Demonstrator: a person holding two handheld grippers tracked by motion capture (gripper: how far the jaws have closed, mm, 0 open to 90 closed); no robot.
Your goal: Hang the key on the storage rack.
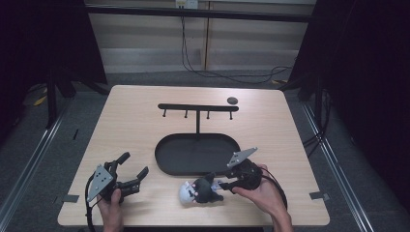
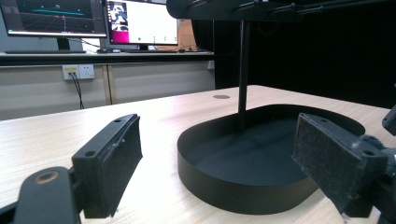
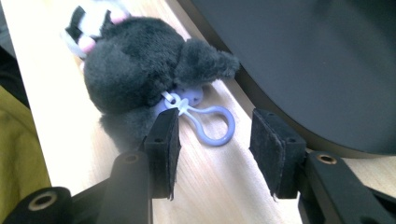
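With its fingers spread open, the right gripper [image 3: 215, 154] should ease forward and close squarely on the lilac clip loop [image 3: 208, 125] of the plush toy [image 1: 200, 190] lying near the counter's front edge beside the black tray [image 1: 167, 164], not the fur; left gripper [image 1: 130, 173] idles open.

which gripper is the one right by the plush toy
The right gripper. Its open jaws sit either side of the plush toy's purple clip, while the left gripper is open over bare table, well apart from the toy.
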